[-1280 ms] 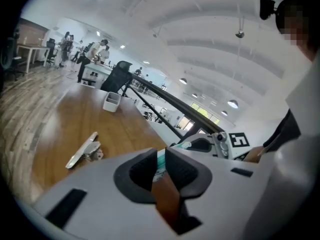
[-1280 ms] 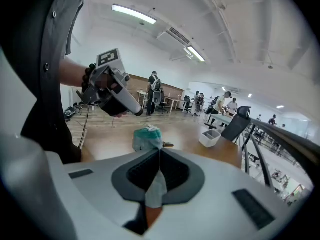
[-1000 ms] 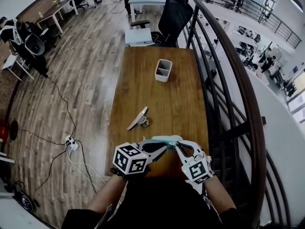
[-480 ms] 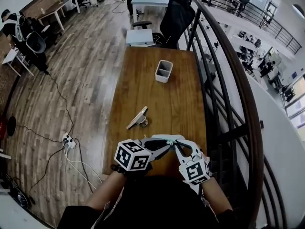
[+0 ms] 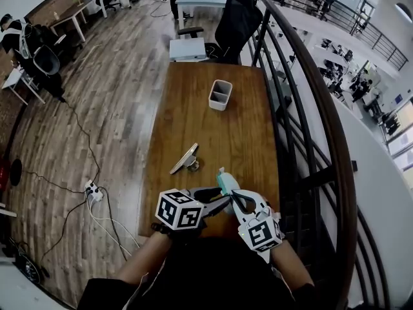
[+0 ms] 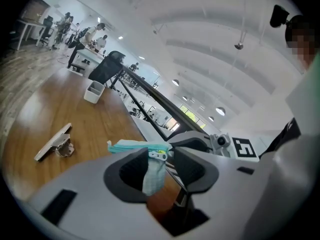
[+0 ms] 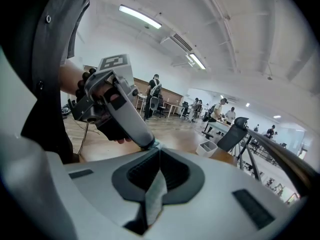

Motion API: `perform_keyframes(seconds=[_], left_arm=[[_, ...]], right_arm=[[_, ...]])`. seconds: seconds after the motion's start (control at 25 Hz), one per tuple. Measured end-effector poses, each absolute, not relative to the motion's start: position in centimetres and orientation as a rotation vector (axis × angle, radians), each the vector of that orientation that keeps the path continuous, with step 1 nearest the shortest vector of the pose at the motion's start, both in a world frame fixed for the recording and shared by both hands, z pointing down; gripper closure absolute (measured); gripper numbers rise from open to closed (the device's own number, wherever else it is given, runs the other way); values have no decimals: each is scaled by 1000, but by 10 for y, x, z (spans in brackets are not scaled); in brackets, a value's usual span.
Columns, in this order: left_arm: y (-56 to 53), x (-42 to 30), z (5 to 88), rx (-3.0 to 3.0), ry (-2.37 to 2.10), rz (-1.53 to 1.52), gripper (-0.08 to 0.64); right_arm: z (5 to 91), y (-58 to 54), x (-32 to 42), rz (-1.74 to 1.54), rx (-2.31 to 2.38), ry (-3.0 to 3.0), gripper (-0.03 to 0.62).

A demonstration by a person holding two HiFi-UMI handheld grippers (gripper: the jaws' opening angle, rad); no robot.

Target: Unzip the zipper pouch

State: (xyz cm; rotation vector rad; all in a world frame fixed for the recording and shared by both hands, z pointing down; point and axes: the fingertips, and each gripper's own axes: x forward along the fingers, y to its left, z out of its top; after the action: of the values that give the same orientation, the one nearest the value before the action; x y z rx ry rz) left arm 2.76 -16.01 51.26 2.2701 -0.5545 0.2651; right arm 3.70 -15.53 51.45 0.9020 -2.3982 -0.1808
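Note:
A teal zipper pouch is lifted just above the near end of the wooden table, its end pointing up. My right gripper is shut on the pouch, and in the right gripper view a strip of its fabric is pinched between the closed jaws. My left gripper meets the pouch from the left. Its jaws are opening: in the left gripper view the pouch and its white zipper pull hang between the parted jaws, which stand apart round it without pressing on it.
A white two-compartment holder stands at the table's far end. A small stand with a flat plate lies mid-table on the left. A black railing runs along the table's right side, an office chair behind it. Cables and a power strip lie on the floor at left.
The pouch was stretched flat between both grippers; now it is tipped up on the right gripper's side. The left gripper's jaws have parted.

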Motion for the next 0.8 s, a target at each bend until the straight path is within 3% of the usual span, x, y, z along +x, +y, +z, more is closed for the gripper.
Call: perform_keyframes(seconds=[0.16,0.56,0.64,0.8], left_arm=[[-160,26,514,2309,-566,294,393],[-157,20,510,2306,-510,268,470],[-160,17,512,2308,-534,268,528],[-162,14,513,2317,-538,282,532]], right_arm=[[516,-154,37,-147,914,-2409,591],[519,-155,46,-102,937,-2415,591],[519,-156,48,-80,945,-2424,591],[517,-158,45,-71,942,-2438,591]])
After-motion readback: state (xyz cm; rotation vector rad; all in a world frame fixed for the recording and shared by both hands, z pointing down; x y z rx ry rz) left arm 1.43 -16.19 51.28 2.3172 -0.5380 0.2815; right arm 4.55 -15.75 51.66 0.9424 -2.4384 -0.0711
